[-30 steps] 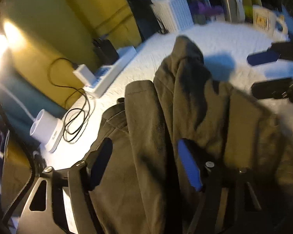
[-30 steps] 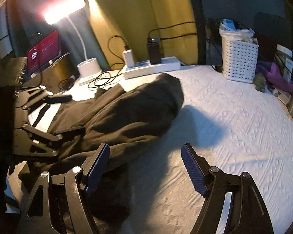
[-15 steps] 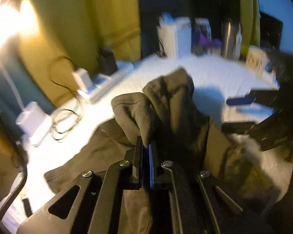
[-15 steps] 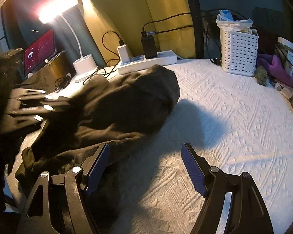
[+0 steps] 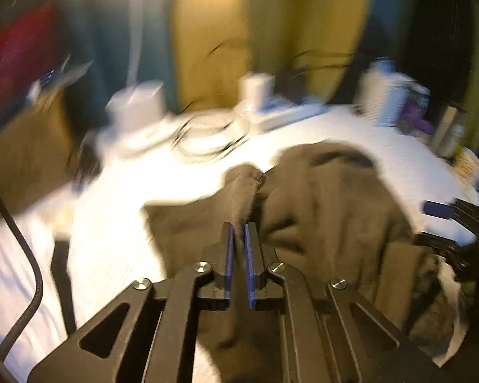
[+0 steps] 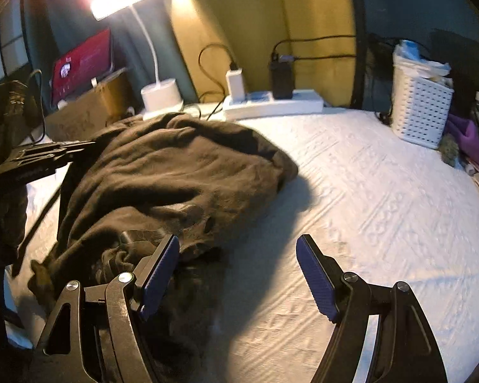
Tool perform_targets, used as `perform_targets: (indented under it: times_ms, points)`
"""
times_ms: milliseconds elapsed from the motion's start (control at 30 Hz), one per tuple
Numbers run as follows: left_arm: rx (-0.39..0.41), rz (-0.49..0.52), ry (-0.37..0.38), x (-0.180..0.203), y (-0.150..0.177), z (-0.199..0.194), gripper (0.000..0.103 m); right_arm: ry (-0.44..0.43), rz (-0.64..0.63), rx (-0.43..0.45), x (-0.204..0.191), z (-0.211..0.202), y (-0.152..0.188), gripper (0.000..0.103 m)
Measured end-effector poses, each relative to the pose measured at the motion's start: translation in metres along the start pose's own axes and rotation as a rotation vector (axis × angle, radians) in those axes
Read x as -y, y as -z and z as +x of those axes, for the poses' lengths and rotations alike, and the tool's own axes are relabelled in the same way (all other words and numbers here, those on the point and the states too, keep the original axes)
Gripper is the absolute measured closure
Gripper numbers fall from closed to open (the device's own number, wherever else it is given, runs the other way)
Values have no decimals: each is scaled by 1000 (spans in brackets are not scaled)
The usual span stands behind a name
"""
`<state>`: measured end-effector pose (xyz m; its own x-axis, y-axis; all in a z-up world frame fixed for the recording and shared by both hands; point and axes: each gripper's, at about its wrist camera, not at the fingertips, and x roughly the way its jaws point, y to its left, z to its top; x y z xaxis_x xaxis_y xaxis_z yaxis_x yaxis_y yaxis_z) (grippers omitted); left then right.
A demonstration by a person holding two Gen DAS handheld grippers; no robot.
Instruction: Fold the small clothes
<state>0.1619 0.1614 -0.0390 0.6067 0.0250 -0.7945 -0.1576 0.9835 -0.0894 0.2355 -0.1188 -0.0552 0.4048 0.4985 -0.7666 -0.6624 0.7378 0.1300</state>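
A dark olive-brown garment (image 6: 175,178) lies crumpled on the white textured cloth (image 6: 383,191). My left gripper (image 5: 238,233) is shut on a fold of the garment (image 5: 329,198) and holds that fold taut toward me; it shows at the left of the right wrist view (image 6: 79,150), at the garment's far left edge. My right gripper (image 6: 238,255) is open and empty, low over the cloth at the garment's near right edge, its left pad (image 6: 161,268) over a dark bunched part. It shows at the right of the blurred left wrist view (image 5: 444,220).
At the back stand a lit desk lamp (image 6: 158,91), a white power strip (image 6: 273,105) with chargers and cables, a white perforated basket (image 6: 421,111) and purple cloth (image 6: 472,140). A red screen (image 6: 83,63) sits on a brown box at back left.
My left gripper closed on a garment fold and has swung left, pulling the fold with it. The garment now lies flatter and wider. The right gripper stayed open and barely moved.
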Motion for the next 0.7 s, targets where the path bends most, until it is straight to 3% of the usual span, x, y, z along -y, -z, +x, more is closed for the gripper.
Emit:
perform_targets:
  times_ms: [33, 100, 167, 233, 500, 700]
  points:
    - [-12, -34, 6, -7, 5, 0, 95, 7, -6, -11, -3, 3, 0, 26]
    - [-7, -94, 39, -20, 17, -10, 84, 17, -22, -23, -9, 8, 1, 26]
    - [-1, -114, 74, -21, 28, -24, 53, 23, -23, -32, -11, 9, 1, 26]
    - [-8, -97, 131, -11, 41, -37, 45, 29, -18, -34, -12, 9, 1, 26]
    - [-127, -45, 189, 22, 101, -44, 43, 51, -12, -24, -16, -7, 6, 26]
    - [-117, -48, 182, 24, 127, -61, 43, 38, -27, -38, -25, -18, 21, 26]
